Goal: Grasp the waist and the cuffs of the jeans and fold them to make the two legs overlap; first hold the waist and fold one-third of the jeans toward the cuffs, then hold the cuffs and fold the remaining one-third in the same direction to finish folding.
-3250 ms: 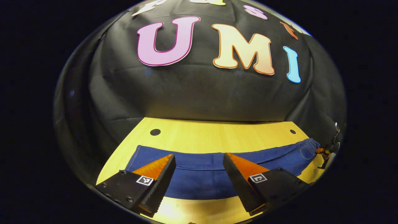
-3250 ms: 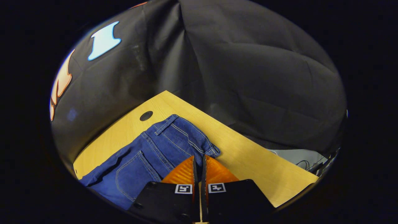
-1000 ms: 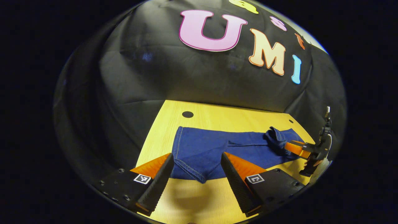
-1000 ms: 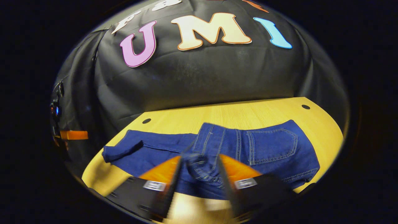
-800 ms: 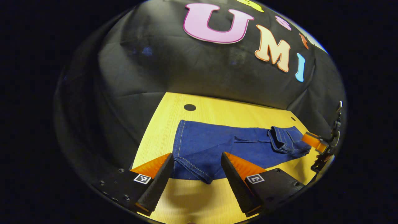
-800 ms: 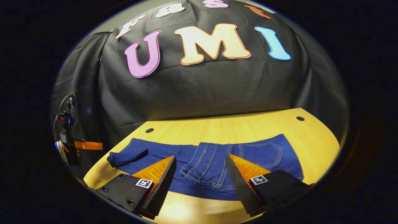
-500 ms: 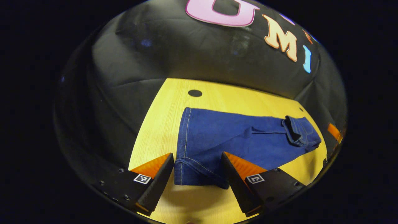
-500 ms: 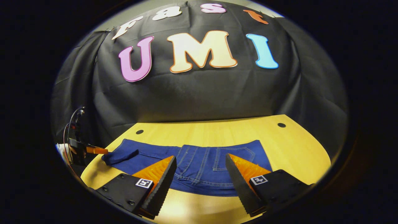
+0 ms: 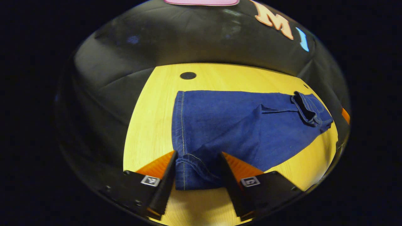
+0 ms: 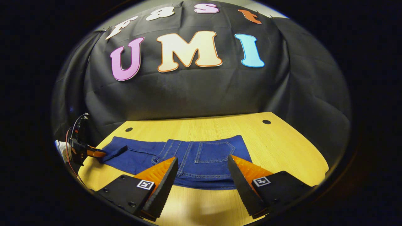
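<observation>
Jeans (image 9: pixel 238 125) lie lengthwise along the tabletop's (image 9: pixel 147 106) far edge, waist third folded over. Left gripper (image 9: pixel 196 171) straddles the cuff end (image 9: pixel 191 172), jaws wide, probably not yet pinching. Right gripper (image 10: pixel 202 177) wide open, empty, near the folded waist (image 10: pixel 204 153).

Warm overhead light brightens the desk (image 10: pixel 282 141); soft shadow and faint glare lie at its near edge. Both views are sharp, with fisheye bending toward the rims.
</observation>
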A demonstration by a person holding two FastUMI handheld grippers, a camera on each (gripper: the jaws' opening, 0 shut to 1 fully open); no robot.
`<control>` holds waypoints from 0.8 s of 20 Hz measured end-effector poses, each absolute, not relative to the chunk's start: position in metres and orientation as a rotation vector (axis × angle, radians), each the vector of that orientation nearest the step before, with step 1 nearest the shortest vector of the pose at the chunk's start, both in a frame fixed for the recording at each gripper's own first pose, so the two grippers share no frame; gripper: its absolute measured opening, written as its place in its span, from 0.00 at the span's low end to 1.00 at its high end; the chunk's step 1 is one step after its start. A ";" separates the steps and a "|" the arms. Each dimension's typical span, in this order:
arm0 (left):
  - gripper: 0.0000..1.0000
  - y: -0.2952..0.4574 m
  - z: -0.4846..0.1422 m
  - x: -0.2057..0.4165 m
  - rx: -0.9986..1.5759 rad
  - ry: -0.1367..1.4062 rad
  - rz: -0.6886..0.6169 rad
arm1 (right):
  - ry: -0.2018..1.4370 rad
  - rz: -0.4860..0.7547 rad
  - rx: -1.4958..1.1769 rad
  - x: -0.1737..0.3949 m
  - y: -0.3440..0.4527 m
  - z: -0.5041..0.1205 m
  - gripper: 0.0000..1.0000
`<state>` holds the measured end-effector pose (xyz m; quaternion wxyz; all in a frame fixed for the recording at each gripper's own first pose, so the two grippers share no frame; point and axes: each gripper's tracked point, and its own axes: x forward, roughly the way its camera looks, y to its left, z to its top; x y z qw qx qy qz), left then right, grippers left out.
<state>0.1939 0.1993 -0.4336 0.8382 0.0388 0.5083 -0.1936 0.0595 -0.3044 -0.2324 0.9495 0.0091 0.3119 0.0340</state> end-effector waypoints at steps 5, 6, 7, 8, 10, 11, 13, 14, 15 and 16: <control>0.13 0.190 -0.431 0.198 0.046 1.072 -0.417 | 0.619 0.101 0.017 0.061 -0.299 -0.230 0.98; 0.06 0.190 -0.431 0.197 0.032 1.079 -0.417 | 0.615 0.107 0.019 0.063 -0.299 -0.229 0.98; 0.01 0.192 -0.429 0.194 0.027 1.093 -0.409 | 0.610 0.113 0.022 0.066 -0.301 -0.227 0.98; 0.00 0.191 -0.425 0.195 0.031 1.086 -0.404 | 0.603 0.120 0.027 0.069 -0.302 -0.223 0.98; 0.00 0.185 -0.404 0.201 0.046 1.040 -0.394 | 0.587 0.135 0.038 0.074 -0.306 -0.215 0.98; 0.00 0.177 -0.390 0.203 0.034 1.017 -0.399 | 0.575 0.143 0.041 0.075 -0.310 -0.209 0.98; 0.00 0.159 -0.360 0.205 -0.006 0.981 -0.398 | 0.543 0.151 0.042 0.080 -0.320 -0.195 0.98; 0.00 0.149 -0.346 0.205 -0.020 0.960 -0.399 | 0.538 0.161 0.046 0.082 -0.324 -0.190 0.98; 0.00 0.139 -0.332 0.206 -0.034 0.929 -0.398 | 0.536 0.174 0.054 0.084 -0.328 -0.187 0.93; 0.00 0.124 -0.317 0.203 -0.051 0.914 -0.409 | 0.534 0.181 0.062 0.086 -0.334 -0.182 0.98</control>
